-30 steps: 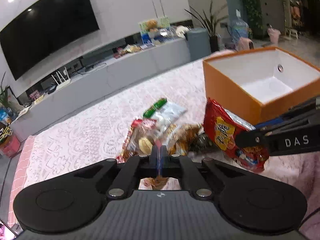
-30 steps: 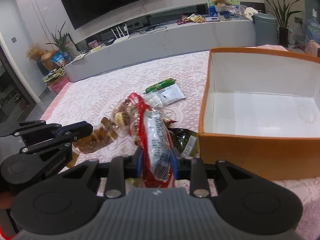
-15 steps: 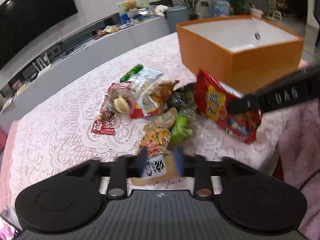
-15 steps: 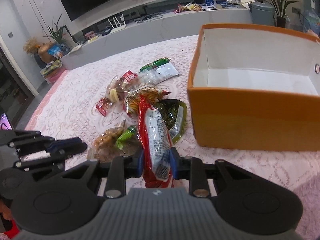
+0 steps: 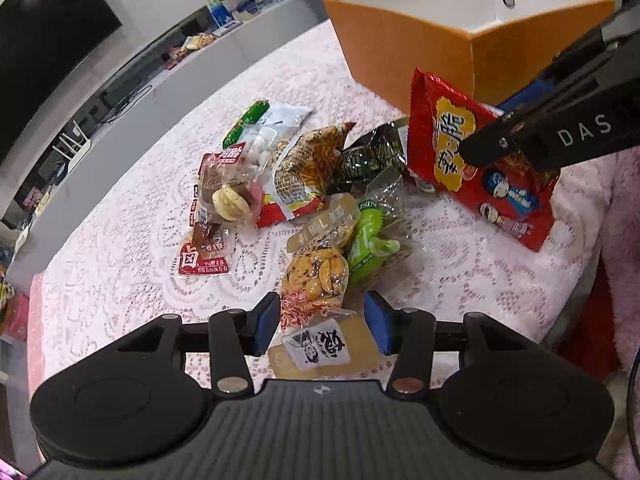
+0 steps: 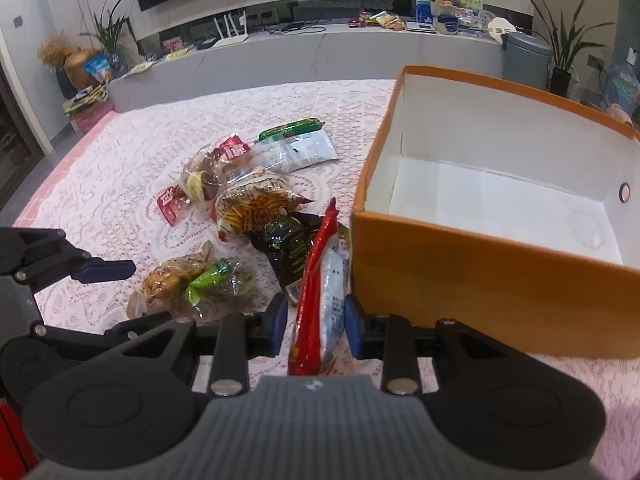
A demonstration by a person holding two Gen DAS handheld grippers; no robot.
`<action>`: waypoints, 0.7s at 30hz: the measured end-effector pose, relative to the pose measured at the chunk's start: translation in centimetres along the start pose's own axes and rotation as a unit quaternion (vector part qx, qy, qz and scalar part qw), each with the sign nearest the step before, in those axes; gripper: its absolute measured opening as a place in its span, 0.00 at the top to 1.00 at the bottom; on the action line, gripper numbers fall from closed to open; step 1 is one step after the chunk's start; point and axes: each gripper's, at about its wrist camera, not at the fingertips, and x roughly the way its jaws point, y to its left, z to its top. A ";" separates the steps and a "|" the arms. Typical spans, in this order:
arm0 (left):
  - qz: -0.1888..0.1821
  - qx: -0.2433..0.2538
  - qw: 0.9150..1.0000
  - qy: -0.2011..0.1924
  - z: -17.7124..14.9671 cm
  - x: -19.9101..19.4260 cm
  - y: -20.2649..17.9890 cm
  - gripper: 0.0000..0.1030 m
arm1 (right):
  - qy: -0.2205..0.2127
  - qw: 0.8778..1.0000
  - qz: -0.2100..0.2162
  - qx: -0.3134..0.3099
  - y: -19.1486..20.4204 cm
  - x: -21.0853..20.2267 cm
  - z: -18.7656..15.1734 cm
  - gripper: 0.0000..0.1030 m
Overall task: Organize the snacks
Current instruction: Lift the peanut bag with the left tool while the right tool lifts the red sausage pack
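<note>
Our left tool [image 5: 322, 330] is lower than it was a moment ago, down by the pile on the tabletop [image 5: 120, 280]. It was shut then, and now its jaws are opening around the clear bag of little crackers [image 5: 316, 276]. The bag sits between the blue pads [image 5: 266, 326] but they do not squeeze it, so we are not holding it.

Our right tool [image 6: 316, 326] holds the red chip bag [image 6: 320, 300] up on its edge, right beside the orange box [image 6: 480, 276]. Its jaws are opening a little too, and the bag is between them. We think the pads touch it on the right side, but the hold looks loose.

The box is closer to us than before, and it is empty inside. All the other snacks lie in a heap on the lace cloth. So nothing is put away yet, but we think the red bag is nearly ready to go in the box, and the cracker bag comes after
</note>
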 end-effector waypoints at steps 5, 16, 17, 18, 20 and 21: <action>0.038 0.070 0.997 0.016 0.8 1.3 -1.6 0.44 | 0.004 1.000 0.003 -0.015 0.6 0.4 0.4 0.71; 0.057 0.069 0.996 0.018 0.4 2.3 -1.1 0.72 | 0.013 1.000 0.006 -0.010 0.0 1.0 0.6 0.78; 0.048 0.051 0.997 0.014 0.3 2.1 -0.6 0.72 | 0.014 1.000 0.010 -0.005 -0.2 0.9 0.7 0.78; 0.042 0.032 0.999 0.010 0.2 1.8 0.0 0.73 | 0.014 1.000 0.013 -0.001 -0.3 0.8 0.7 0.78; 0.041 -0.005 0.999 0.001 0.0 1.2 0.9 0.73 | 0.012 1.000 0.020 0.000 -0.5 0.5 0.7 0.79; 0.038 -0.023 0.999 -0.005 -0.1 0.8 1.4 0.73 | 0.009 1.000 0.022 -0.001 -0.4 0.2 0.7 0.79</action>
